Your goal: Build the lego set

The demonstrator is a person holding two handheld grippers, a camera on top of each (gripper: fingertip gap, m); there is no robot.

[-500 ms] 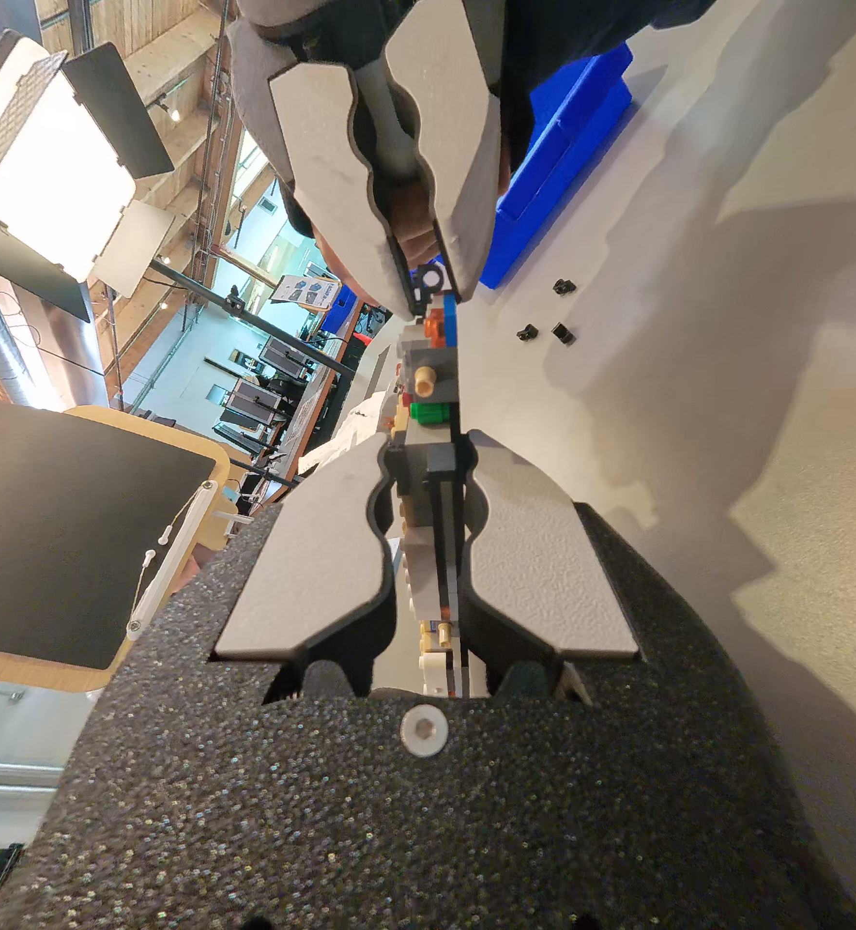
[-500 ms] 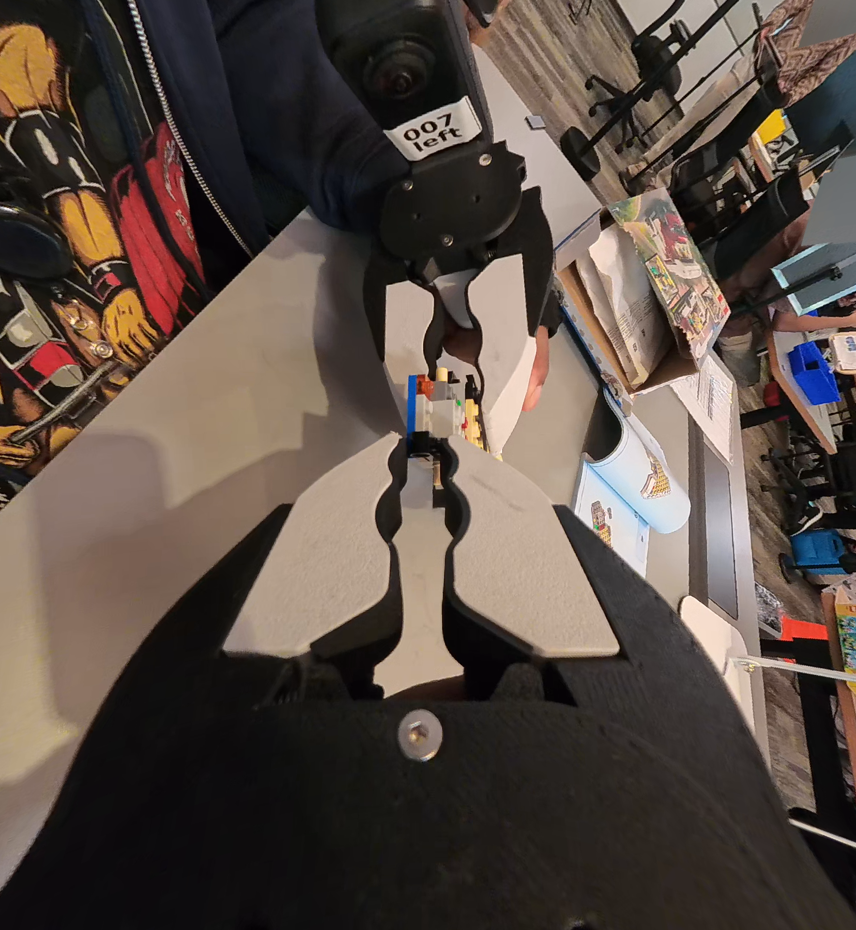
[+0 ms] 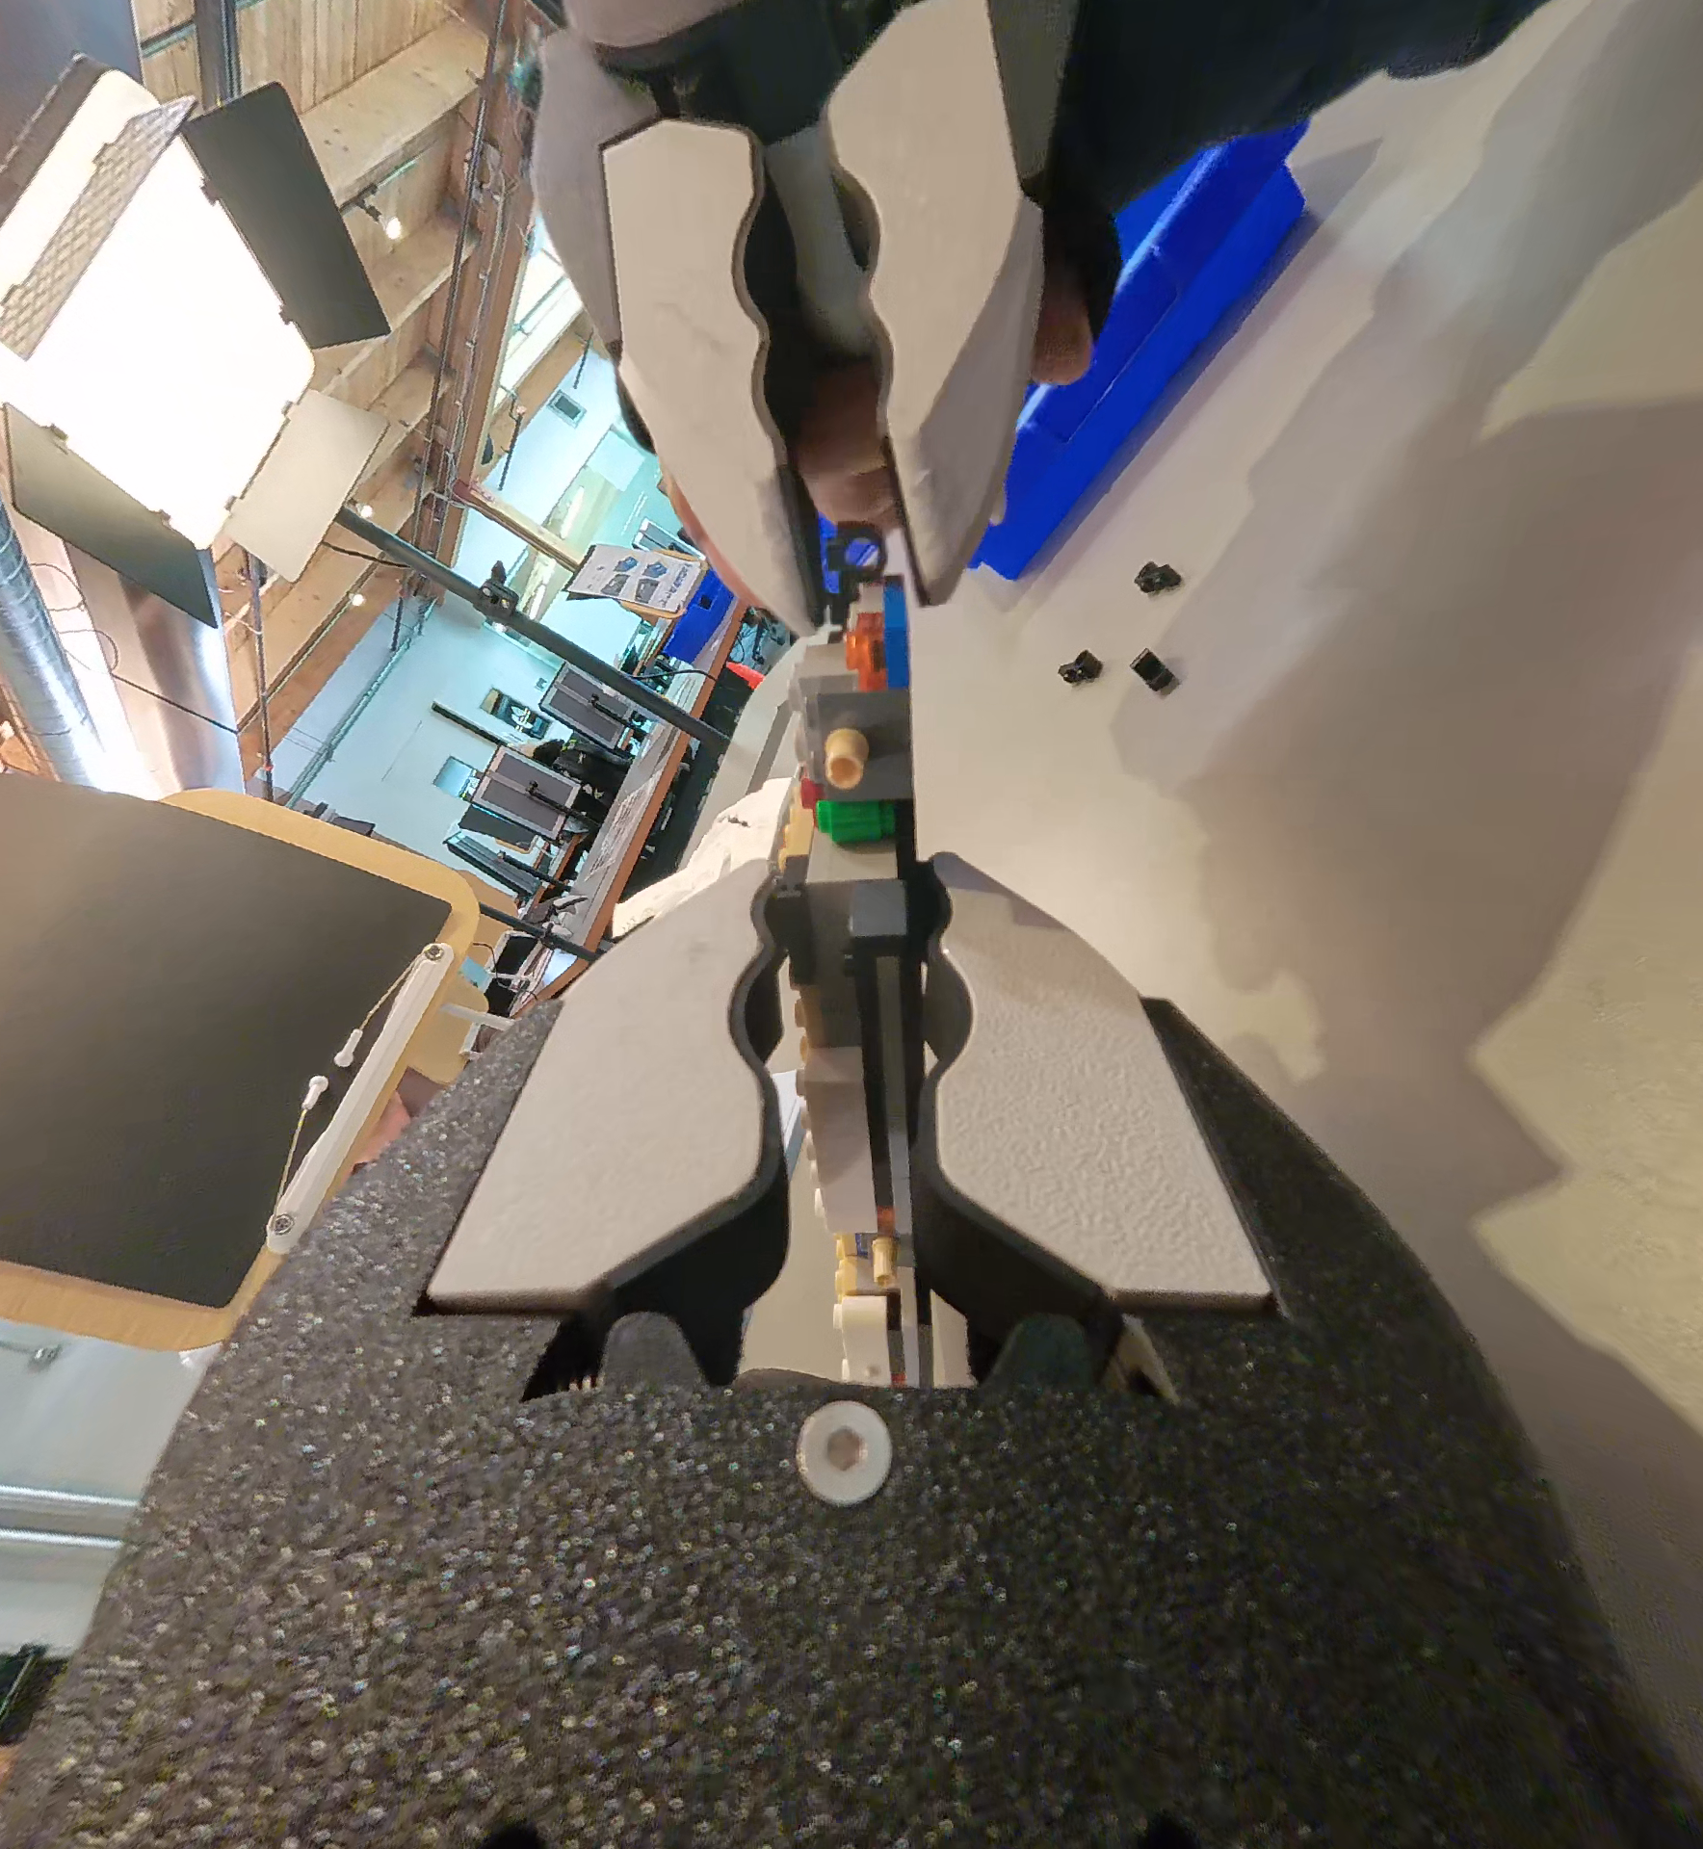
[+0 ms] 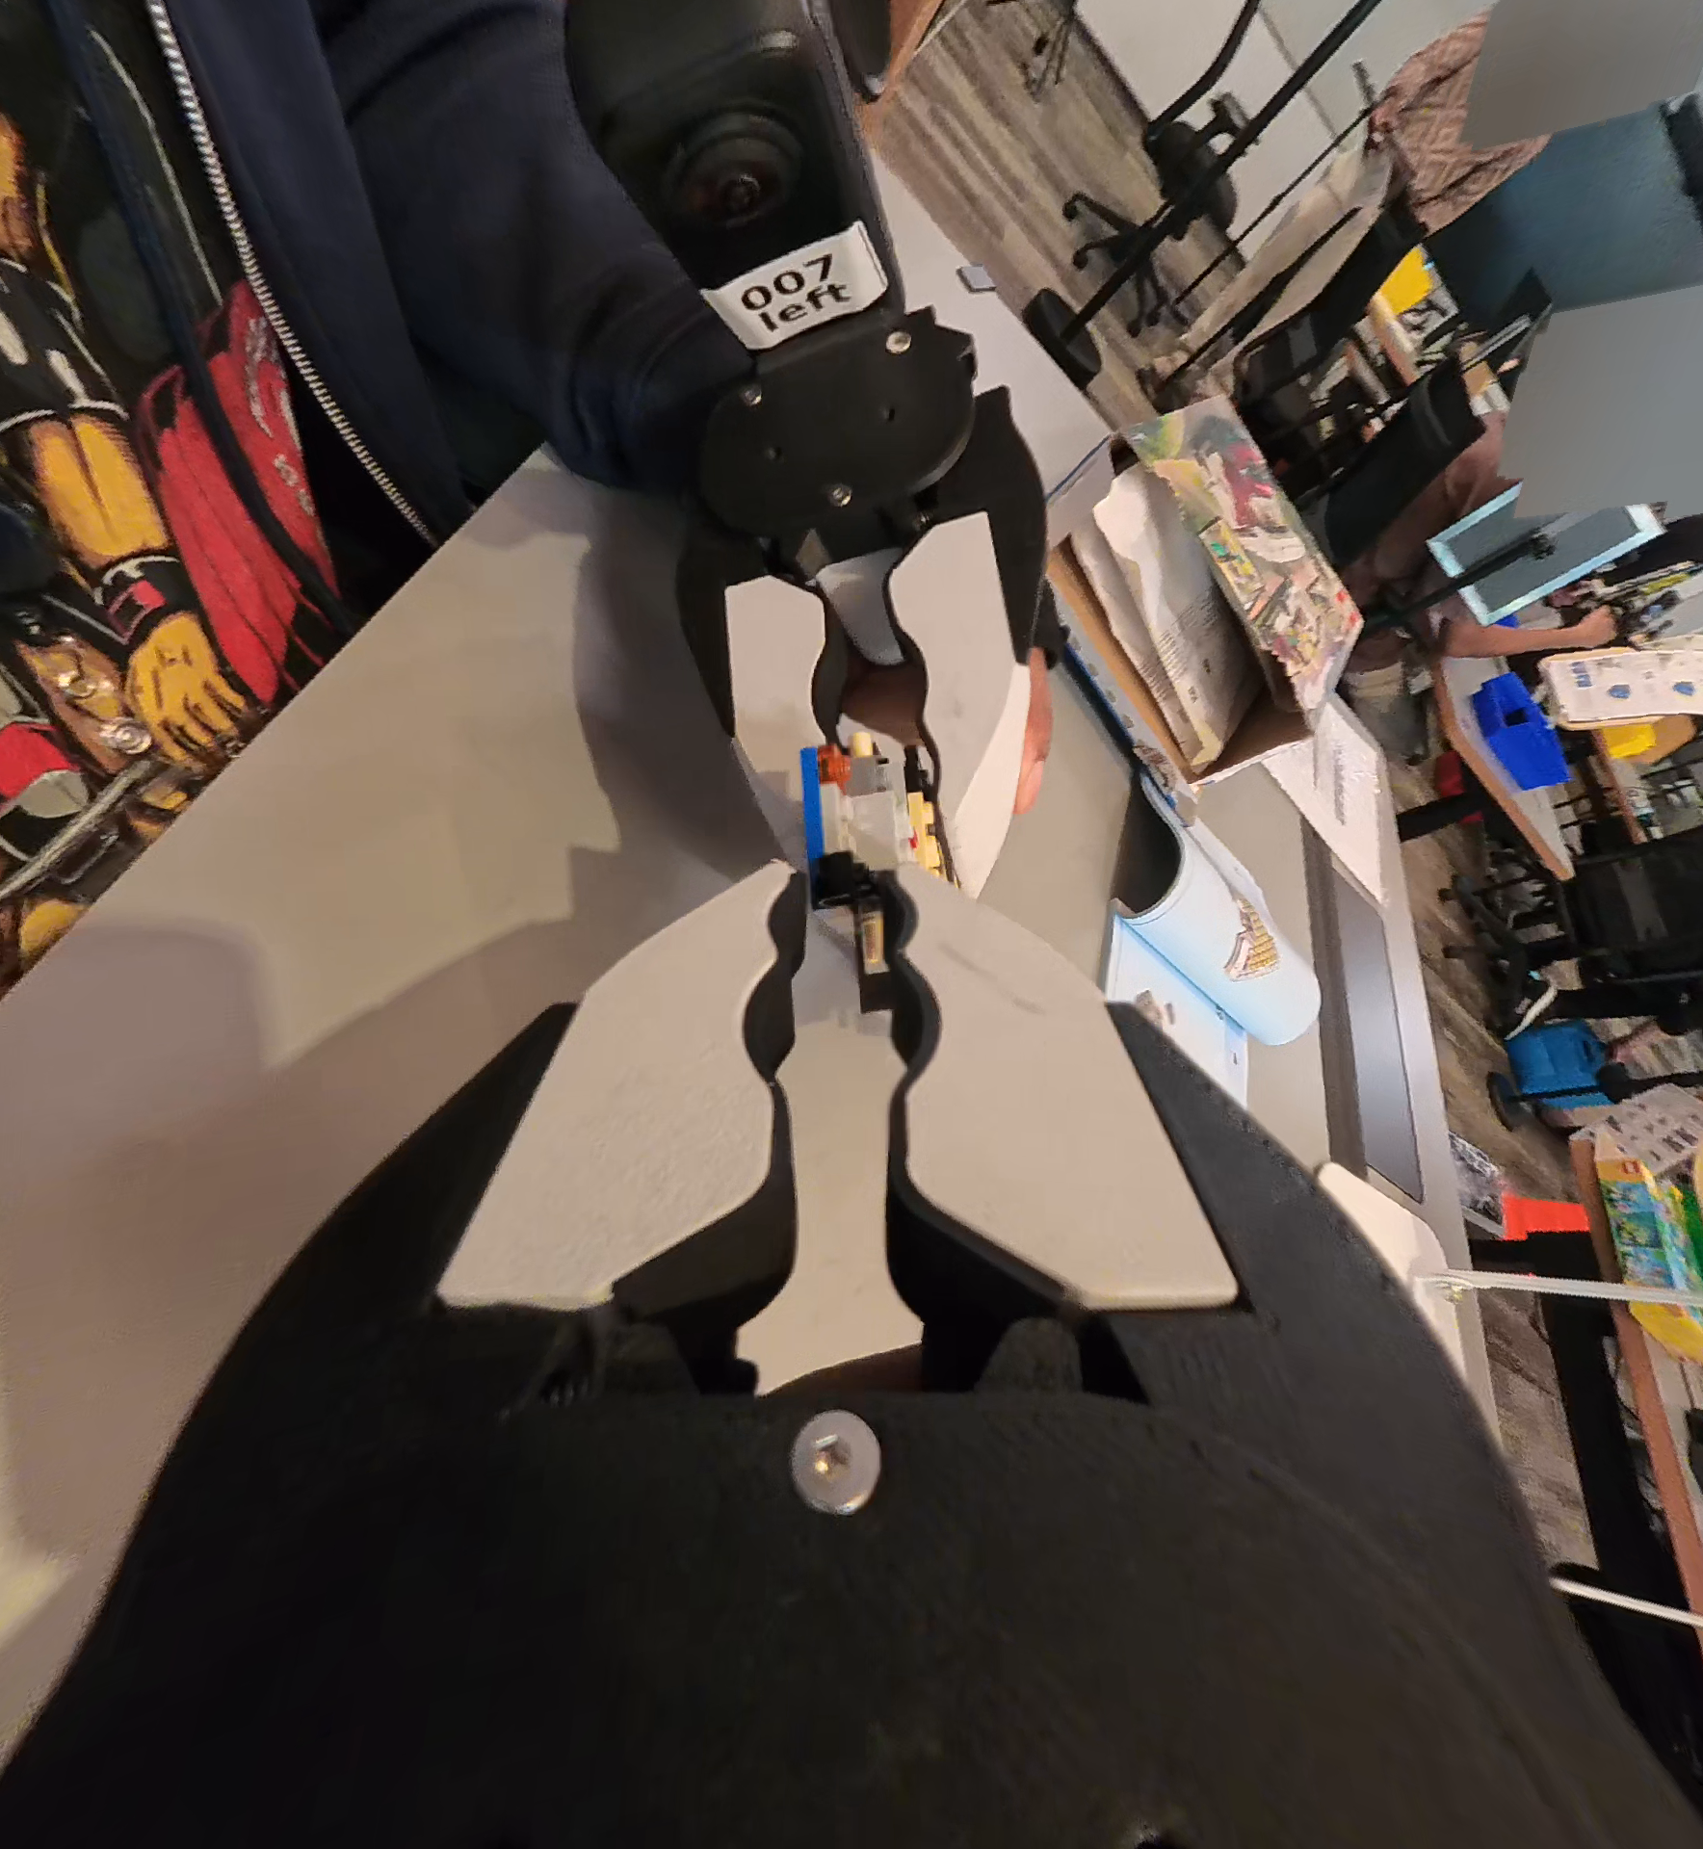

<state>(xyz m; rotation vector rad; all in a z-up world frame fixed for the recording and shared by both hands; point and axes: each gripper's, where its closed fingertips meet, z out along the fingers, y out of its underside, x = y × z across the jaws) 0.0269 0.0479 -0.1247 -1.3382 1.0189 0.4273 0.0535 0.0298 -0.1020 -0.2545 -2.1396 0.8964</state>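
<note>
My left gripper (image 3: pixel 853 890) is shut on a brick model (image 3: pixel 858 730) of grey, black, tan, green, orange and blue pieces and holds it edge-on beside the white table (image 3: pixel 1328 900). The model also shows in the right wrist view (image 4: pixel 873 800), with the left gripper (image 4: pixel 878 750) behind it. My right gripper (image 4: pixel 845 885) faces it at the model's far end, shut on a small black piece (image 4: pixel 839 880) that meets that end. In the left wrist view the right gripper (image 3: pixel 863 600) has the black piece (image 3: pixel 856 555) between its tips.
A blue bin (image 3: pixel 1178 330) stands on the table behind the right gripper. Three small black pieces (image 3: pixel 1153 670) lie loose on the table. A box of booklets (image 4: pixel 1218 590) and an open booklet (image 4: pixel 1218 951) lie to the right. A person's dark jacket (image 4: pixel 427 250) is close on the left. Spacing between my two grippers at the tips: around 4 centimetres.
Both grippers and the model stay almost where they were. The small black piece between the right tips has shifted slightly against the model's end.
</note>
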